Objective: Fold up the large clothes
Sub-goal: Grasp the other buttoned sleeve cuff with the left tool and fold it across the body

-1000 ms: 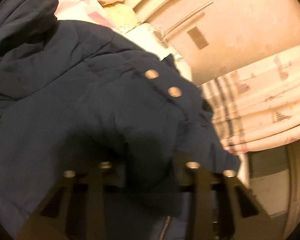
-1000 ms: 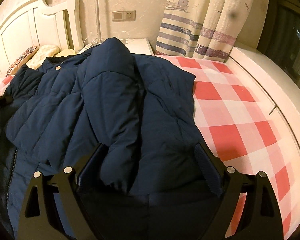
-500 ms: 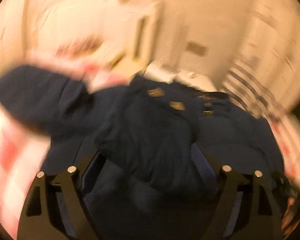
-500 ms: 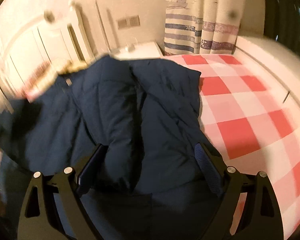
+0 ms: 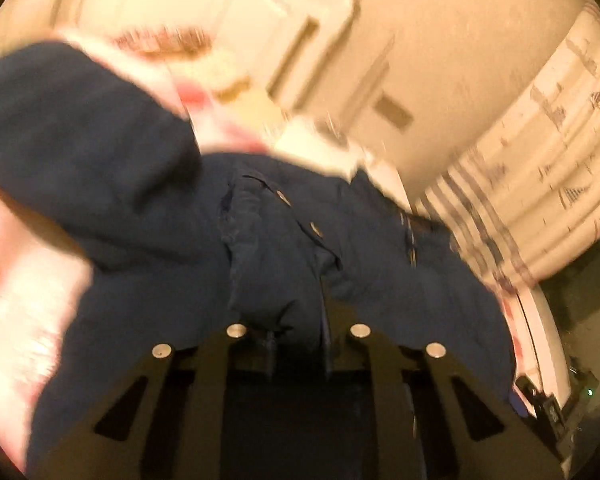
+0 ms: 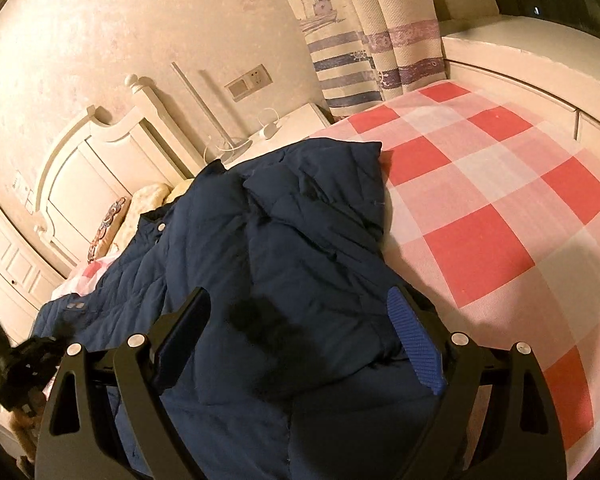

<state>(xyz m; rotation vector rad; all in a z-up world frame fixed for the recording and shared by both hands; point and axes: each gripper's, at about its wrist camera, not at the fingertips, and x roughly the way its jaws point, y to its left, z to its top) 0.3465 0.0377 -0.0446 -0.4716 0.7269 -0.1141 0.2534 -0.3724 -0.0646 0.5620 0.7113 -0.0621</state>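
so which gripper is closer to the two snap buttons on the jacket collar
Left. The left gripper sits just below the snap buttons, jaws nearly shut on jacket fabric. The right gripper is farther down the jacket, jaws open.

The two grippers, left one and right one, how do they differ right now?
The left gripper has its fingers drawn close, pinching a fold of the navy jacket; the right gripper stands wide open with the jacket lying loose between its fingers. The right gripper's blue pad shows plainly; the left gripper's pads are hidden in cloth. Both are black and point toward the headboard.
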